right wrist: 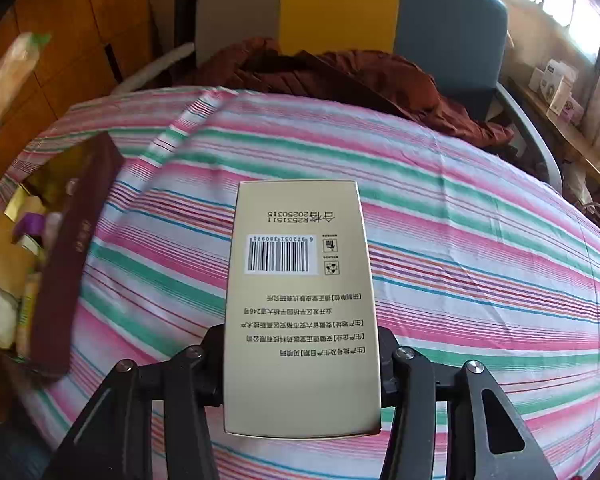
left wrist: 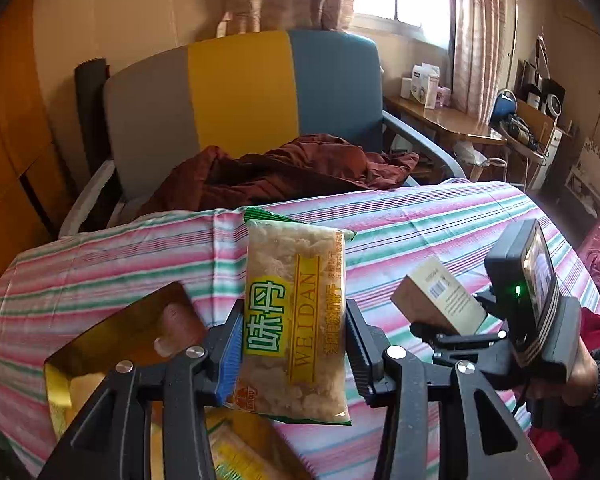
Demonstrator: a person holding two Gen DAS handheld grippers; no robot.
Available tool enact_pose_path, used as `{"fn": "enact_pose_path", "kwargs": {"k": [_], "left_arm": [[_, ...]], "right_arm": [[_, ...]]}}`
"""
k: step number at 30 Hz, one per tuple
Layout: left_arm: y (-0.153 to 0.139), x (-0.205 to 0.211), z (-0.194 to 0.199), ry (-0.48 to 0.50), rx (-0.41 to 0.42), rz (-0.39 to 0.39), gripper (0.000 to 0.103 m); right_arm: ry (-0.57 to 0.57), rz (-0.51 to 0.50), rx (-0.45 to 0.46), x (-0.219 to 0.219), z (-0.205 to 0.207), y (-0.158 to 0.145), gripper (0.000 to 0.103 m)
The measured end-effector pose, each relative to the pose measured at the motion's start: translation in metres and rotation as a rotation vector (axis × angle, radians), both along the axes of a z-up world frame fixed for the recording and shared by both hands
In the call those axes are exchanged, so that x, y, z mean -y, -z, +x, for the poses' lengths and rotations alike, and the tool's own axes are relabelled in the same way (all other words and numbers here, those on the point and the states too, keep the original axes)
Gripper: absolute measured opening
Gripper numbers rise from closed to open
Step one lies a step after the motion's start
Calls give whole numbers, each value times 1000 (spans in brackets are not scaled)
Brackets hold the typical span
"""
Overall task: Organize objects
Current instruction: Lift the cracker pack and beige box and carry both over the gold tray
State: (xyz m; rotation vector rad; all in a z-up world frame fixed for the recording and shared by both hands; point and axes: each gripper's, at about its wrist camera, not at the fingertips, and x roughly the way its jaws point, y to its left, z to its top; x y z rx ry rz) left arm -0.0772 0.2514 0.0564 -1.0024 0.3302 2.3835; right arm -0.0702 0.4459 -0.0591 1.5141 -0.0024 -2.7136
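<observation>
My left gripper [left wrist: 294,354] is shut on a clear snack packet [left wrist: 296,320] with a green and yellow "WEIDAN" label, held above the striped bedsheet [left wrist: 420,224]. My right gripper [right wrist: 302,364] is shut on a beige carton [right wrist: 302,304] with a barcode, held over the sheet; gripper and carton also show in the left wrist view [left wrist: 440,300]. A dark red open box [right wrist: 72,248] full of packets sits at the sheet's left edge; it also shows in the left wrist view [left wrist: 120,328].
A grey, yellow and blue chair [left wrist: 244,88] with a dark red garment [left wrist: 292,168] stands behind the sheet. A wooden wardrobe [left wrist: 8,128] is at the left. A desk [left wrist: 440,116] with boxes stands under the window at the right.
</observation>
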Motion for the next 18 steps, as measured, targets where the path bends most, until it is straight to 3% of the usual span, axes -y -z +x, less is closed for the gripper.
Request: {"fn": "enact_pose_path", "kwargs": {"k": [12, 18], "left_arm": [[14, 86, 12, -118, 49, 78, 46], [25, 163, 13, -241, 90, 174, 46]], "right_arm": [[-86, -85, -83, 87, 11, -36, 50], [-149, -115, -118, 130, 13, -52, 50]]}}
